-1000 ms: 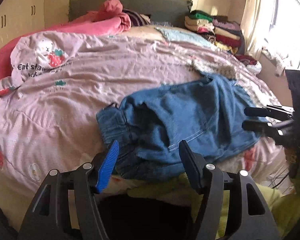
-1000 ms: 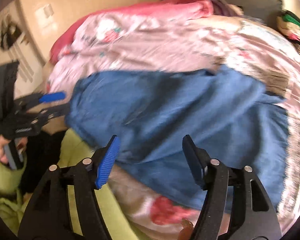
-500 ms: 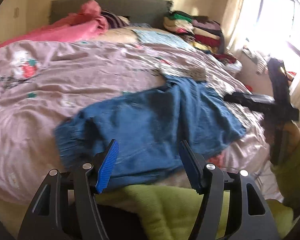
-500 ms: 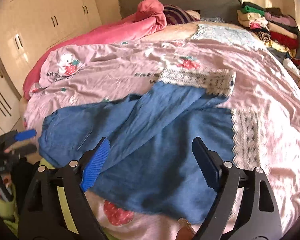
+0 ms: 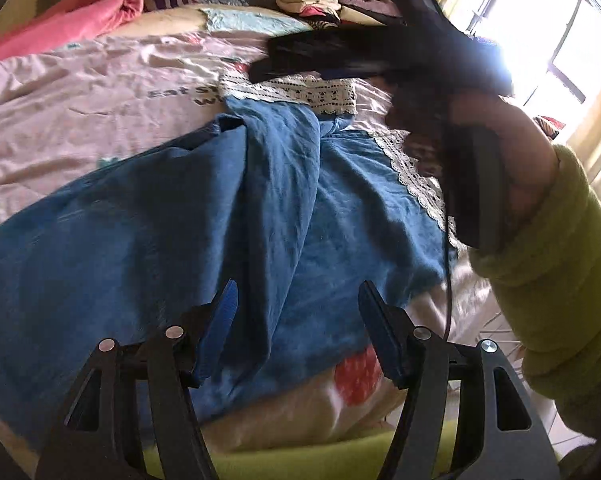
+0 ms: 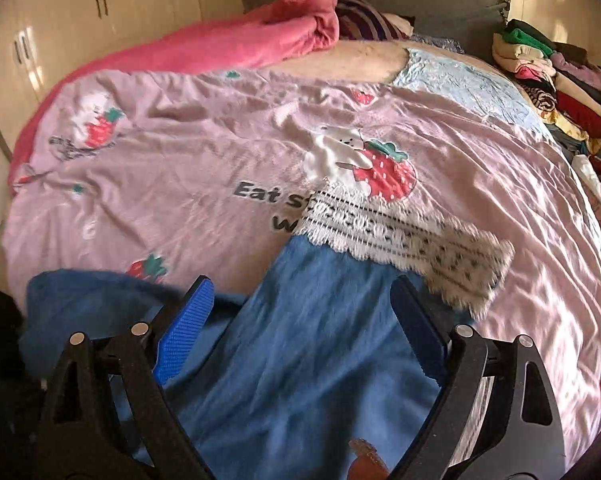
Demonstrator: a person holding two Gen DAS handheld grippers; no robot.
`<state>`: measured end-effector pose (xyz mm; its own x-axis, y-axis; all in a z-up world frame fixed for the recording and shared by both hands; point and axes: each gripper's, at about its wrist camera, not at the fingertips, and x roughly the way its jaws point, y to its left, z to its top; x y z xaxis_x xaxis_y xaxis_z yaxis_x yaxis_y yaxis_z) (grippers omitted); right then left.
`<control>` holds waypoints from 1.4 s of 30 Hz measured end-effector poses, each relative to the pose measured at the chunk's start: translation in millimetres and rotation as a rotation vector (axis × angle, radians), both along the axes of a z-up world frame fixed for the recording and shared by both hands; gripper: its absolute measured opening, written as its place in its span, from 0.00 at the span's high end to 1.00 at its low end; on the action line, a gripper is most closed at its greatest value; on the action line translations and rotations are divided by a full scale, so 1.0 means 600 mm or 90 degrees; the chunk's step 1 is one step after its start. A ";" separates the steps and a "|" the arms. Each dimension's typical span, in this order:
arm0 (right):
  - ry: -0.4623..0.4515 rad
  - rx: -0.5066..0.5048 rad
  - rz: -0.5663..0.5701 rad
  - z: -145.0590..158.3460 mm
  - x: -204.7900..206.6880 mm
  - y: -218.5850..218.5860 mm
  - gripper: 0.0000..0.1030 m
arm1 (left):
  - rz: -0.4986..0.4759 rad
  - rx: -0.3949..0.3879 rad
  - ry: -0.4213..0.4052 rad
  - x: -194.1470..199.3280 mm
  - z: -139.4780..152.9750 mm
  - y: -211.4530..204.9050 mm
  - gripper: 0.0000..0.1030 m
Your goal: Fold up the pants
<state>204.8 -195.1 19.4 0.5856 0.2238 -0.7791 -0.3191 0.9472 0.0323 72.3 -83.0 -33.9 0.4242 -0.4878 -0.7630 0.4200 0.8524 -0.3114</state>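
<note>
1. Blue ribbed pad on one finger, bare black on the other: left gripper (image 5: 298, 312), jaws spread, nothing between them. It hangs low over the near half of the cloth, likely to find a fold edge.
2. Right gripper (image 6: 302, 320), same build, released and empty. It points along a raised leg toward the hem, which suggests a reach for that end.
3. Pants (image 5: 204, 216), one pair, blue denim, spread across the near edge of the bed with one leg lying ridged over the other; not yet folded flat.
4. Lace cuffs — two, white; one (image 6: 404, 240) at the far leg end, one (image 5: 416, 184) along the right-hand hem.
5. Quilt (image 6: 180, 152), pink, strawberry print, one; serves as the work surface.
6. Pink blanket (image 6: 236, 44), one, bunched by the headboard.
7. Stack of folded clothes (image 6: 548, 76) — one pile, far right.
</note>
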 end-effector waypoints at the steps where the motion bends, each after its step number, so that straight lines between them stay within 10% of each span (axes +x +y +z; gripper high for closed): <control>1: 0.002 -0.007 -0.001 -0.005 0.010 0.004 0.19 | 0.011 0.002 -0.004 0.012 -0.009 -0.003 0.40; 4: 0.013 -0.030 -0.011 -0.023 0.049 0.018 0.19 | 0.028 -0.005 0.021 0.035 -0.031 -0.004 0.40; 9: 0.049 -0.041 -0.044 -0.056 0.108 0.032 0.19 | 0.021 0.000 0.023 0.038 -0.046 -0.011 0.83; 15: 0.072 -0.028 -0.075 -0.087 0.154 0.034 0.19 | -0.013 0.029 0.001 0.022 -0.047 -0.030 0.85; 17: 0.072 -0.040 -0.097 -0.100 0.164 0.022 0.33 | -0.016 0.031 -0.002 0.021 -0.047 -0.030 0.85; 21: 0.043 -0.005 -0.112 -0.087 0.155 -0.014 0.93 | -0.021 0.020 0.002 0.018 -0.042 -0.025 0.85; 31: -0.033 0.149 -0.166 0.034 0.011 -0.189 0.93 | -0.019 0.015 -0.021 0.013 -0.024 -0.006 0.80; 33: -0.046 0.160 -0.182 0.051 -0.033 -0.225 0.93 | -0.015 0.025 -0.037 0.009 -0.016 0.000 0.92; 42: -0.001 0.208 -0.224 0.025 -0.203 -0.298 0.93 | -0.047 0.029 -0.098 -0.053 0.043 0.036 0.98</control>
<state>83.0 -374.0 34.4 0.6709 0.2447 -0.7001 0.0192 0.9380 0.3462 40.4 -61.4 -8.0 0.5022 -0.4886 -0.7135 0.5220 0.8291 -0.2003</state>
